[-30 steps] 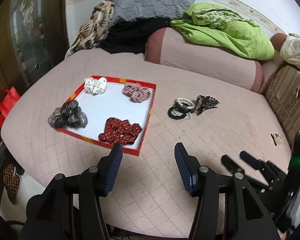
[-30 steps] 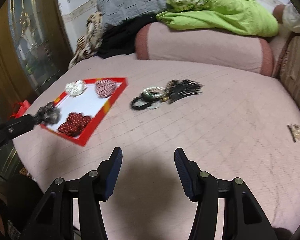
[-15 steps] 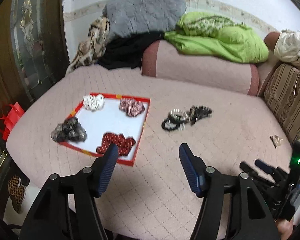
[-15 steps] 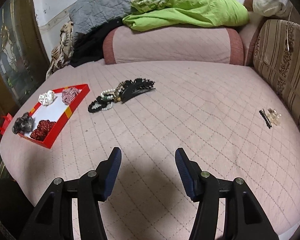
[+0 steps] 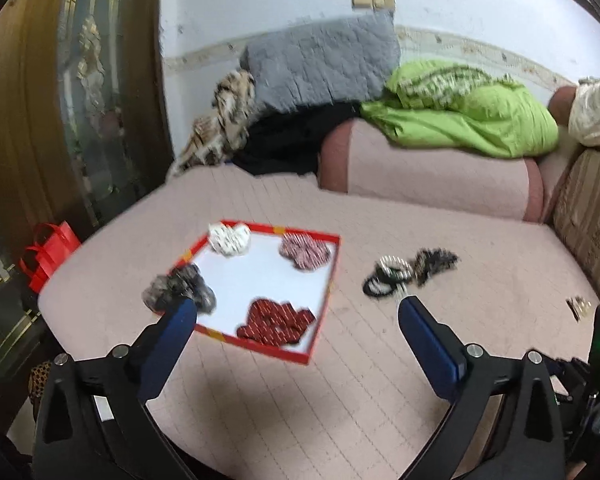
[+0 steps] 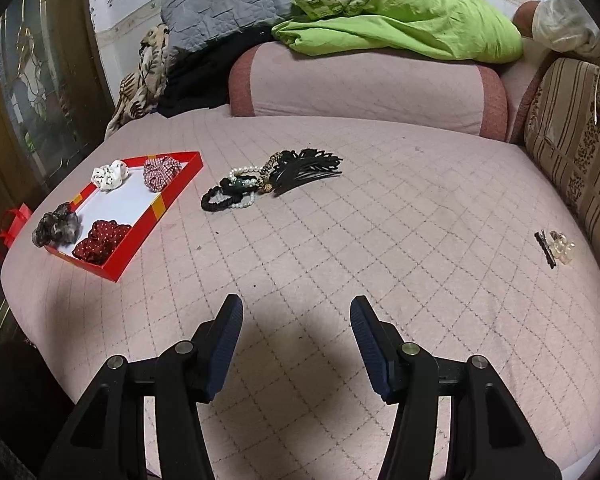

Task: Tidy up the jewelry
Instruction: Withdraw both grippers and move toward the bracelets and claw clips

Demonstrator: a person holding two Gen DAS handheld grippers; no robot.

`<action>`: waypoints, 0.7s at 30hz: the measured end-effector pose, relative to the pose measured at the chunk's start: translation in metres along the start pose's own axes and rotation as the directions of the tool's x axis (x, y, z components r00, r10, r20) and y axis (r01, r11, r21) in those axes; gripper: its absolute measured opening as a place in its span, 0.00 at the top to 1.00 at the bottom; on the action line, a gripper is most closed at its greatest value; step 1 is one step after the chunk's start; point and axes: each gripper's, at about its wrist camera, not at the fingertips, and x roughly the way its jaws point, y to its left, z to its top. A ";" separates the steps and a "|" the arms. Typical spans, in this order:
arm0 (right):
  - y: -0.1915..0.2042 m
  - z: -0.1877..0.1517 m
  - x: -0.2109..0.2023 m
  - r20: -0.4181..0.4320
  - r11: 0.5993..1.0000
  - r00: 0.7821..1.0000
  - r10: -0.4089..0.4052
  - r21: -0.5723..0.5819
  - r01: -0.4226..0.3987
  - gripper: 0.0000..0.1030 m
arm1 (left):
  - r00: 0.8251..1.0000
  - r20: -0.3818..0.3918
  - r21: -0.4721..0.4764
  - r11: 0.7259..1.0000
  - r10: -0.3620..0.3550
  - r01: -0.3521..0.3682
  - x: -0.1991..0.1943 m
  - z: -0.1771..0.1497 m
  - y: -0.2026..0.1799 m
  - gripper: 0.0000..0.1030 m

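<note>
A red-rimmed white tray [image 5: 328,280] [image 6: 172,196] lies on the pink quilted bed and holds several fabric scrunchies: white [image 5: 229,238], pink checked [image 5: 306,251], grey [image 5: 178,290] and dark red [image 5: 275,322]. A pile of hair ties, bead bracelets and a black hair claw [image 5: 408,272] [image 6: 268,178] lies right of the tray. A black hair pin and clear clip [image 6: 554,248] [image 5: 578,306] lie far right. My left gripper [image 5: 296,316] is open and empty, raised near the tray's front. My right gripper [image 6: 296,316] is open and empty over bare quilt.
A pink bolster [image 6: 360,84] with a green blanket [image 6: 400,20], a grey pillow [image 5: 320,64] and dark clothes line the back. A striped cushion [image 6: 580,152] bounds the right. A red bag [image 5: 48,252] sits beyond the bed's left edge, beside a wooden glass door [image 5: 60,100].
Both grippers have pulled back and risen, so more of the bed shows. The left jaws have opened wider. The right view has swung rightward, bringing the hair pin and clip into sight.
</note>
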 end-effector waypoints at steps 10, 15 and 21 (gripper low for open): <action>-0.035 0.002 0.010 -0.005 0.998 1.000 -0.013 0.057 0.013 0.41 | 0.989 -0.138 0.077 0.995 -0.053 0.064 0.028 -0.012 -0.025 0.02; -0.049 0.008 0.017 -0.004 0.998 1.000 0.008 0.068 -0.007 0.41 | 0.978 -0.195 0.092 0.991 -0.076 0.095 0.041 -0.014 -0.036 0.02; -0.064 0.015 0.022 -0.008 0.994 0.999 0.042 0.105 -0.041 0.41 | 0.956 -0.270 0.041 0.991 -0.112 0.127 0.064 -0.003 -0.041 0.03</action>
